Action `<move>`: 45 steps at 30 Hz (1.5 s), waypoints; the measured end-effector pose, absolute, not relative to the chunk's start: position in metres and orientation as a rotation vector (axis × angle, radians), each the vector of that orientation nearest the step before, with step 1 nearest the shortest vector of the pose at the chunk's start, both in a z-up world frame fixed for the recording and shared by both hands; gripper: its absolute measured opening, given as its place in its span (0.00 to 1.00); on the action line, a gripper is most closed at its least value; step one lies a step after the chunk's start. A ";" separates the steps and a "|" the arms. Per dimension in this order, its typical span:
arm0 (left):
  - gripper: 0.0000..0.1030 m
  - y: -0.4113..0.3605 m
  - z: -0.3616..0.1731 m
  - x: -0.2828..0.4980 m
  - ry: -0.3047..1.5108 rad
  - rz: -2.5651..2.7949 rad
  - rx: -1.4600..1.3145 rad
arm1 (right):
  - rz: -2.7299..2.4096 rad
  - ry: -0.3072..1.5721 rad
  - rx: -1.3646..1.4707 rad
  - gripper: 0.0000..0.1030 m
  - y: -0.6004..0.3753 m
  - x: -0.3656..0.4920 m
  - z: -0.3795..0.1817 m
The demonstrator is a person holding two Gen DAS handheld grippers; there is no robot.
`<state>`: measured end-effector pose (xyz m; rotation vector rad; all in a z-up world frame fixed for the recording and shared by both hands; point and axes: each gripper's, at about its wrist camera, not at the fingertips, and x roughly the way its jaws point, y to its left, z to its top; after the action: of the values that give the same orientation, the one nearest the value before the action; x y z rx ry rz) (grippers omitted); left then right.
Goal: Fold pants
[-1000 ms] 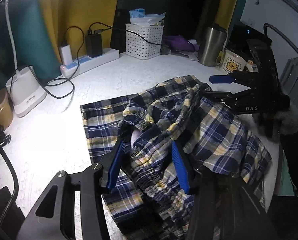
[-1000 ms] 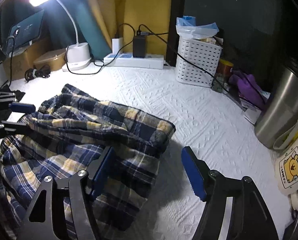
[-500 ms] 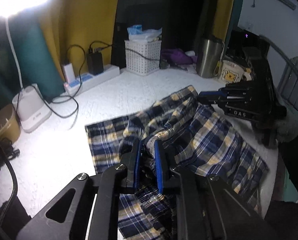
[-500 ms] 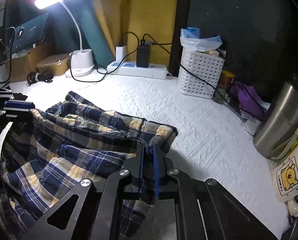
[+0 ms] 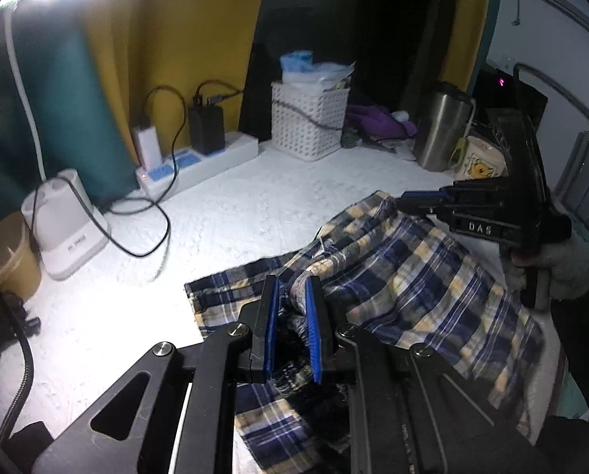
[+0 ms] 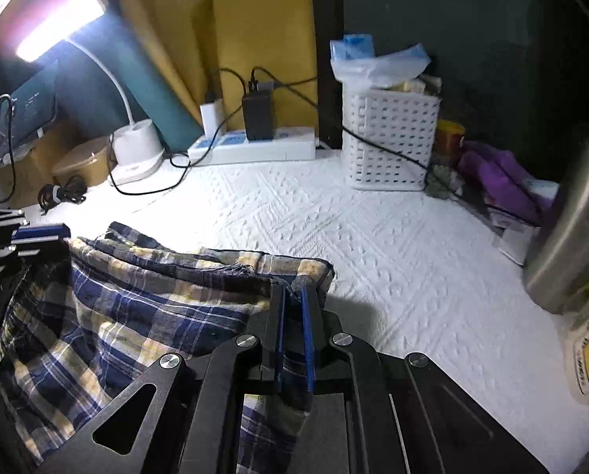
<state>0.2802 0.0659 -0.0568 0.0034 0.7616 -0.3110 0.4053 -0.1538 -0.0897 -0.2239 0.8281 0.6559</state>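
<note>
While both the left gripper (image 5: pixel 292 316) and the right gripper (image 6: pixel 292 326) pinch the plaid pants (image 5: pixel 405 276) lifted at lower centre over the white table (image 6: pixel 334 213), we judge a fold under way, next carrying that edge across.

Yellow wall (image 5: pixel 184 39), bright desk lamp (image 6: pixel 57 35)

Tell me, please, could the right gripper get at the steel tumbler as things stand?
Probably not yet: the right gripper is shut on the plaid pants. Bare white cloth lies between it and the steel tumbler.
</note>
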 end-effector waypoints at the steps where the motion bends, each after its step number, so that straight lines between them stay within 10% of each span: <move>1: 0.12 0.068 -0.062 0.283 0.775 -0.303 -0.003 | 0.659 0.834 -0.230 0.08 -0.151 0.408 -0.092; 13: 0.12 0.078 -0.090 0.293 0.830 -0.228 0.009 | 0.674 0.864 -0.277 0.08 -0.129 0.427 -0.112; 18: 0.16 0.085 -0.089 0.296 0.830 -0.223 -0.036 | 0.604 0.840 -0.269 0.50 -0.144 0.431 -0.098; 45: 0.17 0.062 -0.093 0.258 0.867 -0.254 -0.005 | 0.399 0.912 -0.294 0.50 -0.177 0.401 -0.108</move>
<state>0.2575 0.0625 -0.0929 -0.0046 0.8673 -0.2544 0.4014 -0.1769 -0.1078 -0.2940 0.9118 0.3988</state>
